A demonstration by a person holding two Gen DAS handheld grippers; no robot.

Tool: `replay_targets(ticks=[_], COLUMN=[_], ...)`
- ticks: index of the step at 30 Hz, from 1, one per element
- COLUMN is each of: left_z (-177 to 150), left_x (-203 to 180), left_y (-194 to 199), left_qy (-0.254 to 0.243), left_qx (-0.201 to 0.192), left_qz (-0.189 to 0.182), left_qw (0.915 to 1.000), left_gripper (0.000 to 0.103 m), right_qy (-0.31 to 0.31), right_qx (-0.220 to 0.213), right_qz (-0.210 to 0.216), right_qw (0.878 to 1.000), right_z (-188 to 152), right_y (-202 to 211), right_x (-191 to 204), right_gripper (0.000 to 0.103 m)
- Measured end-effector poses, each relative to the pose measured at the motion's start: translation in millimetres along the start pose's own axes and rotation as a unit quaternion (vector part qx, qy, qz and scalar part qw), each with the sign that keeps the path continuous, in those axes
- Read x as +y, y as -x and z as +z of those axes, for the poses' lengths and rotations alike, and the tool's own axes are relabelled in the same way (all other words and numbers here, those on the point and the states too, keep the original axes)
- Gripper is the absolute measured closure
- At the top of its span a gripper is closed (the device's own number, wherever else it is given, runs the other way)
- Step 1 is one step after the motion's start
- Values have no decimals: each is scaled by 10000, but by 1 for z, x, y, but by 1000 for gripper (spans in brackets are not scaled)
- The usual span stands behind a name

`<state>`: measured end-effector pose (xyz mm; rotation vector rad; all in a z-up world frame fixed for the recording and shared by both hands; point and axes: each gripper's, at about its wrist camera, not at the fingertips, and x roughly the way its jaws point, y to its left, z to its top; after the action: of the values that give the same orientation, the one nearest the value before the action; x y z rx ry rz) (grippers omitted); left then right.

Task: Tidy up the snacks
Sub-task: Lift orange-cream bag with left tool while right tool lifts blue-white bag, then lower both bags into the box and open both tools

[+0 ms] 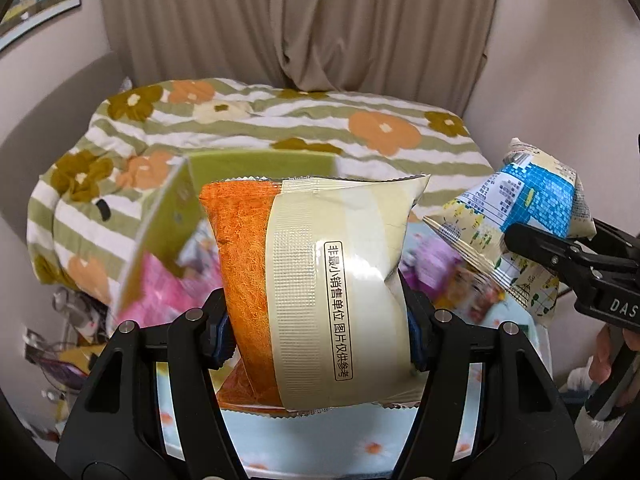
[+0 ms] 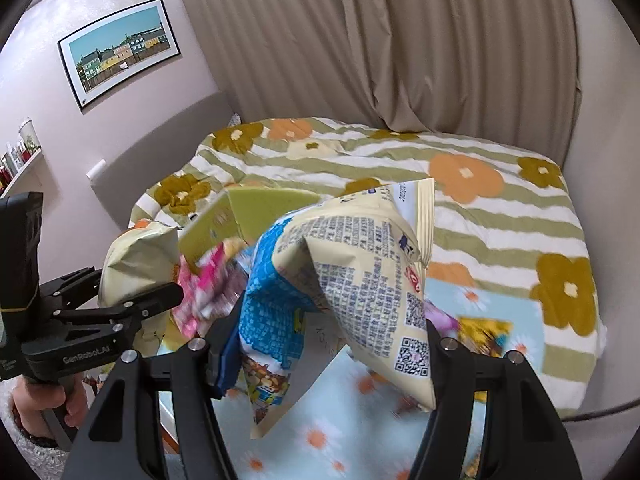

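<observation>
2 snack bags are up in the air, 1 in each gripper, above a bed with a flowered, green-striped quilt (image 1: 304,128). The left gripper (image 1: 316,320) has its jaws clamped on the sides of an orange-and-cream bag (image 1: 312,280), which stands upright between the pads, its cream back seam with printed text facing the camera. The right gripper (image 2: 326,344) pinches a crumpled blue-and-cream bag (image 2: 360,276) with QR codes on its back; the bag is creased and folded where the jaws squeeze it. Behind both bags a green box (image 1: 172,216) sits on the bed, tilted, with pink packets (image 1: 160,292) blurred inside it. More loose snacks (image 2: 484,332) lie on a light blue flowered cloth (image 2: 320,432) below. Beige curtains (image 2: 380,40) hang behind, and a framed picture (image 2: 120,48) is on the wall.
</observation>
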<state>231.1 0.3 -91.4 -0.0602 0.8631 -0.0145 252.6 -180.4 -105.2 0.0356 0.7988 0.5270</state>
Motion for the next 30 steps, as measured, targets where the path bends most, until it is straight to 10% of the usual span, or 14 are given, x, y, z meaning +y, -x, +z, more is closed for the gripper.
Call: replay_targets(ticks=[21,26,30], left_z=[88,88,86], left_x=[152,163,168], left_y=[-164,-176,-168], left_qy=[-284,-425,-423], left_qx=[992,1006,954], left_qz=[-661,-625,-793], left_qw=[9925,9921,9914], left_gripper=[42,1,1], right_qy=[-782,-999,-1077], right_qx=[480,557,571], right_qz=[-421,-586,-685], right_qw=[9949,9917,9902], right_z=[57,50,48], right_y=[-143,-149,-146], right_x=[77,84,90], right_gripper=[42,42,42])
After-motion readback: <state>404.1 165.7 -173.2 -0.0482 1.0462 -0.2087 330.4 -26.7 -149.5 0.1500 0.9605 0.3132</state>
